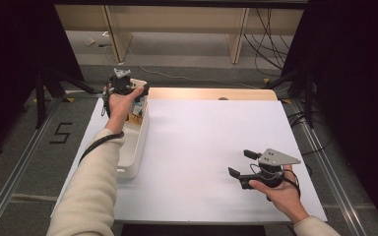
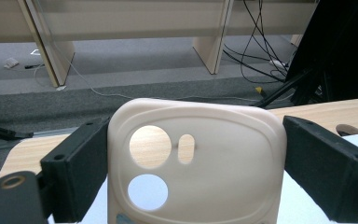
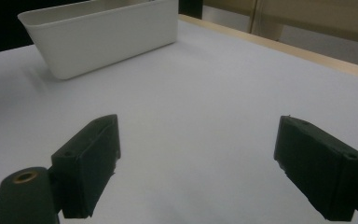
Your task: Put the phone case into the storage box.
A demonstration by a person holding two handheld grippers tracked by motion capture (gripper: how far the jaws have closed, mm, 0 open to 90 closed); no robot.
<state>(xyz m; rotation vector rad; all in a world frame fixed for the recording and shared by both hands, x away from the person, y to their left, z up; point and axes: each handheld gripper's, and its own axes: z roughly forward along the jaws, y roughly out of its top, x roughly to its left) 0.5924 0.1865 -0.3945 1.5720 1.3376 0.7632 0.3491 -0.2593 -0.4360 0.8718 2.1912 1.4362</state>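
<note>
A cream phone case (image 2: pixel 223 154) with round camera cut-outs stands upright between the black jaws of my left gripper (image 2: pixel 196 168), which is shut on its two sides. In the high view my left gripper (image 1: pixel 124 82) is held up over the far end of a long white bin (image 1: pixel 134 147) at the table's left. My right gripper (image 1: pixel 240 162) hovers low over the white table sheet (image 1: pixel 202 137) at the front right. Its jaws are wide open with nothing between them, as the right gripper view (image 3: pixel 198 163) shows.
Small items, hard to make out, lie in the far end of the bin (image 3: pixel 98 37). A strip of bare wood (image 1: pixel 211 93) runs along the table's far edge. Beyond it are grey floor, cables (image 2: pixel 256 42) and wooden furniture legs.
</note>
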